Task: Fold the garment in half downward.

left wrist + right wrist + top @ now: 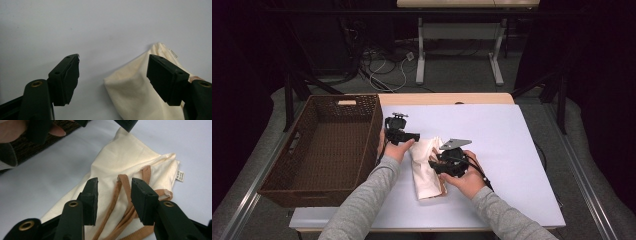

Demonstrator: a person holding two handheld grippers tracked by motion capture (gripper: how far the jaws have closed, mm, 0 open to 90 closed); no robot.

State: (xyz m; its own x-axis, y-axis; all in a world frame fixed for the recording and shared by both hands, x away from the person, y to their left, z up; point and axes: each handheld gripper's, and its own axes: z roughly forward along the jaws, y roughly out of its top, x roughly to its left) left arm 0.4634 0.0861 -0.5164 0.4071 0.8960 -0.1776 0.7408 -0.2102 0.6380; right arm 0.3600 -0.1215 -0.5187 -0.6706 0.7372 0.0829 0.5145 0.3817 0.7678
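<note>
A cream cloth bag (426,167) with tan straps (125,202) lies folded on the pale table (492,140). My left gripper (404,135) hovers at the bag's far left corner, jaws open, with a cream corner (140,90) between its fingers and nothing gripped. My right gripper (447,167) sits over the bag's right side. In the right gripper view its jaws (113,192) stand open just above the tan straps. A small white label (180,176) sticks out of the bag's hem.
A dark woven basket (327,145) with nothing in it stands at the table's left, close beside the left hand. Bare table surface stretches to the right (512,165) and behind the bag. Table legs and cables lie on the floor beyond.
</note>
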